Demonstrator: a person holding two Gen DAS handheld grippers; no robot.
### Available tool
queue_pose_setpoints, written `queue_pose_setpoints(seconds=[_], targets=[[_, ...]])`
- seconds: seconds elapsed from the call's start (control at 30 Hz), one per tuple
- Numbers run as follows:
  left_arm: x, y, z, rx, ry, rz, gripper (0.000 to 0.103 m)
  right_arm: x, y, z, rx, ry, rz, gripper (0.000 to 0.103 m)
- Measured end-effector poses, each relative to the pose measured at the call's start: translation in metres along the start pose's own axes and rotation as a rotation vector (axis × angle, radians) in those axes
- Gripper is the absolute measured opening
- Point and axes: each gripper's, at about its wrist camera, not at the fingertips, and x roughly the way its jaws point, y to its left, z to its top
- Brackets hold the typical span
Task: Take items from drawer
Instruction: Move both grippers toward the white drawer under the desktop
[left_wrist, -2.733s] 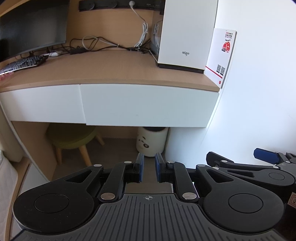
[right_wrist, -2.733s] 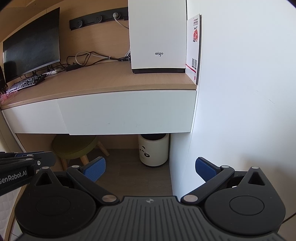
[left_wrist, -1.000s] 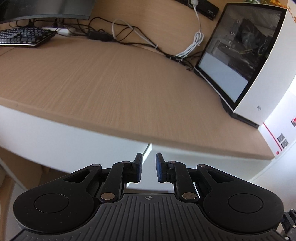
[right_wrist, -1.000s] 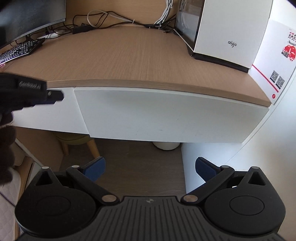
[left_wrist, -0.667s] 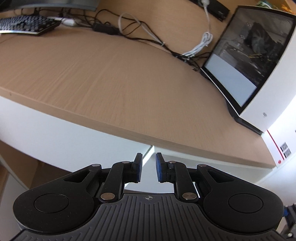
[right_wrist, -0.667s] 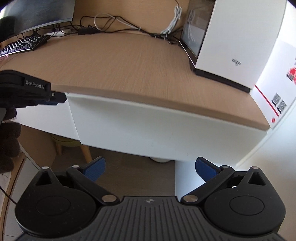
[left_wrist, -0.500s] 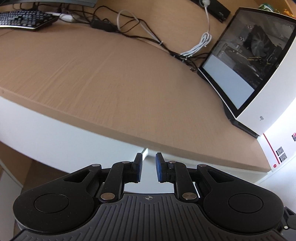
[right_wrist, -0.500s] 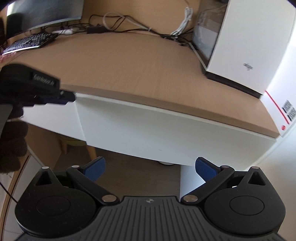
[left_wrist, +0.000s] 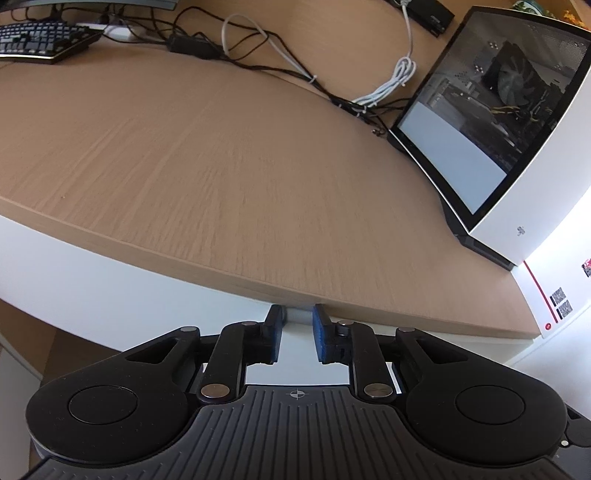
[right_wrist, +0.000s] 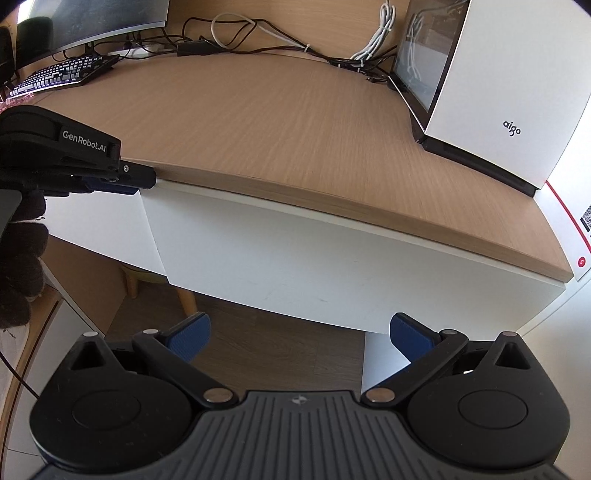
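A: Reaching at the seam: left gripper (left_wrist: 297, 334) sits under the worktop (left_wrist: 207, 177) edge, tips at the top of the white drawer (right_wrist: 332, 266) front, near its left end.
B: Jaws?
A: Narrow gap, just been opening a little, nothing pinched between the blue pads (left_wrist: 322, 338). Touching the drawer front or not, cannot tell.
B: Right gripper (right_wrist: 299, 334)?
A: Spread wide, empty, hanging nearer than the drawer, over the floor.
B: Drawer state?
A: Shut, flush under the worktop. White computer case (right_wrist: 495, 85) stands far right, keyboard (right_wrist: 62, 75) far left.
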Motion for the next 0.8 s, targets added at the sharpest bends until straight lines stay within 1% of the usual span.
queue_pose_setpoints(seconds=[0.17,0.6,0.8], targets=[[0.002,0.003,0.001,-0.024,0.019,-0.019,0.026,0.001,-0.001,-0.002,0.006,0.007,-0.002,0.103],[0.002,0.000,0.000,0.023,0.031,-0.033,0.027,0.005,-0.009,-0.002,0.039,0.009,-0.020,0.103],[0.001,0.000,-0.001,0.031,0.034,-0.035,0.027,0.008,-0.012,0.007,0.060,-0.006,-0.019,0.103]])
